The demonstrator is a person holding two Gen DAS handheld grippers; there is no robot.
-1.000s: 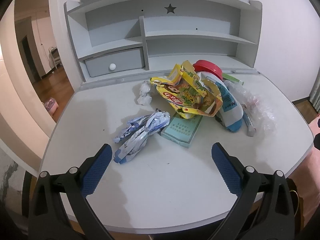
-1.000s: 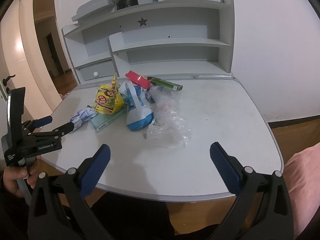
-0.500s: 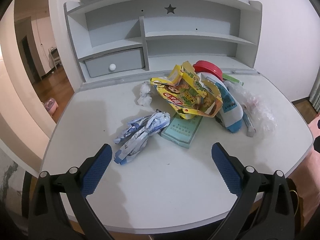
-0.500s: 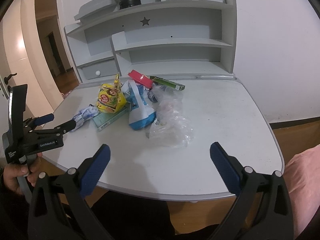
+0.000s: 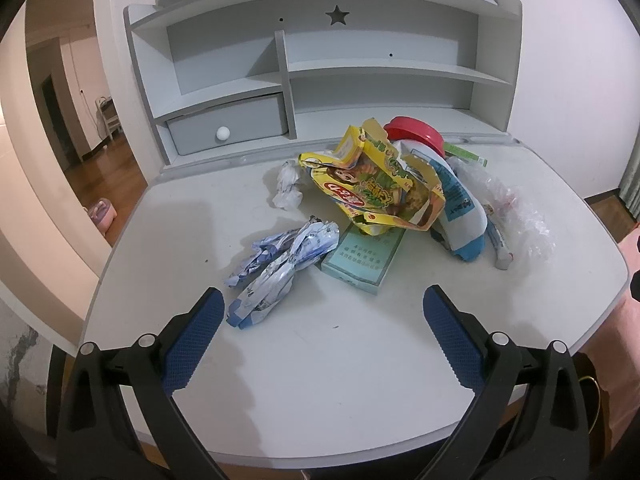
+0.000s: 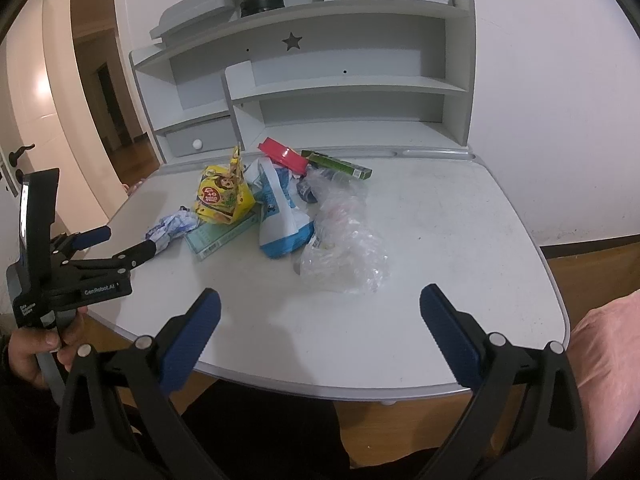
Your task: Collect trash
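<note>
The trash sits heaped mid-tabletop [image 5: 320, 380] — yellow snack bag [image 5: 376, 188] atop a pale green box [image 5: 362, 258], crumpled blue-white wrappers [image 5: 276, 272] nearest. The left gripper [image 5: 320, 312] and right gripper [image 6: 320, 312] hover short of it, fingers spread and empty, likely readying a first grab. The left gripper's body reads "GenRobot.AI" — the package print is illegible.

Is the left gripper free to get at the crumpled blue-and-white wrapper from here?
Probably yes. The left gripper is open and empty, the crumpled blue-and-white wrapper lies just beyond its left jaw, and nothing covers it.
</note>
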